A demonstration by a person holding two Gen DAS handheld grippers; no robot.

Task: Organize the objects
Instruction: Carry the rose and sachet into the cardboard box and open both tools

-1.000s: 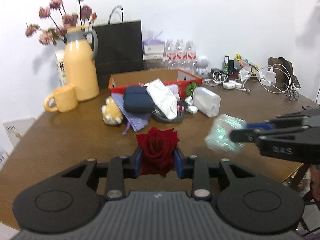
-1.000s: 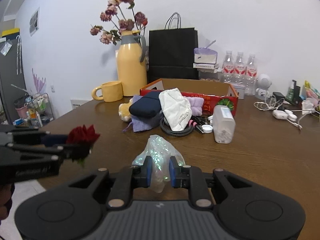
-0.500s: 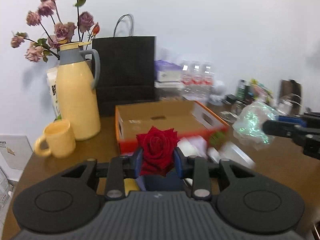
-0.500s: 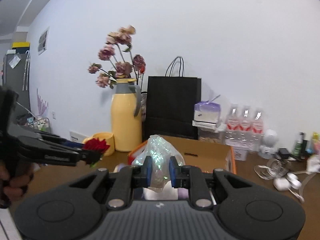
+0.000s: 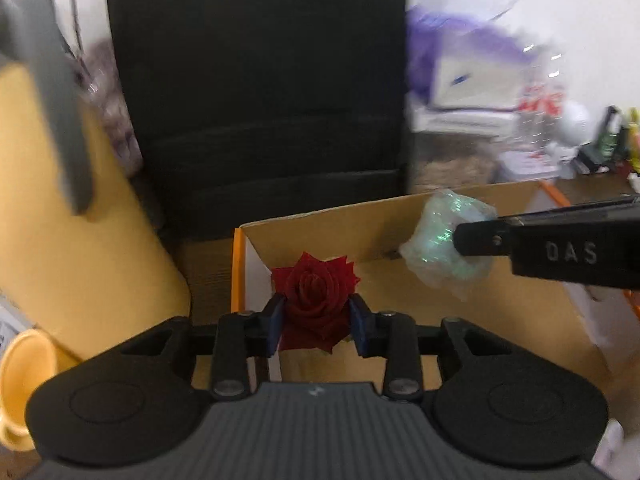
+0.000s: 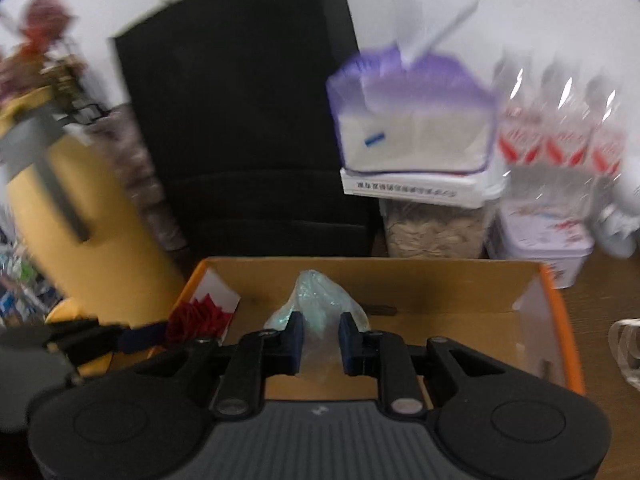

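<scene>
A red rose (image 5: 314, 288) sits between the blue pads of my left gripper (image 5: 316, 322), whose jaws are opening slightly while the pads still touch the petals. It hangs over the near left corner of the open cardboard box (image 5: 340, 220) with the orange rim. My right gripper (image 6: 320, 340) is shut on a crumpled iridescent plastic bag (image 6: 316, 296), held over the middle of the box (image 6: 440, 284). The right wrist view has the rose (image 6: 196, 316) at lower left. In the left wrist view the bag (image 5: 440, 248) is at the right.
A tall yellow jug (image 5: 60, 220) and a yellow mug (image 5: 20, 380) stand left of the box. A black paper bag (image 5: 260, 100) rises right behind it. A purple-topped pack (image 6: 412, 120), a jar, a tin (image 6: 540, 236) and water bottles (image 6: 560, 128) crowd the back right.
Both grippers have swept forward across the table with the rose and the bag, from near the front edge to above the cardboard box. The view now tilts down into the box.
</scene>
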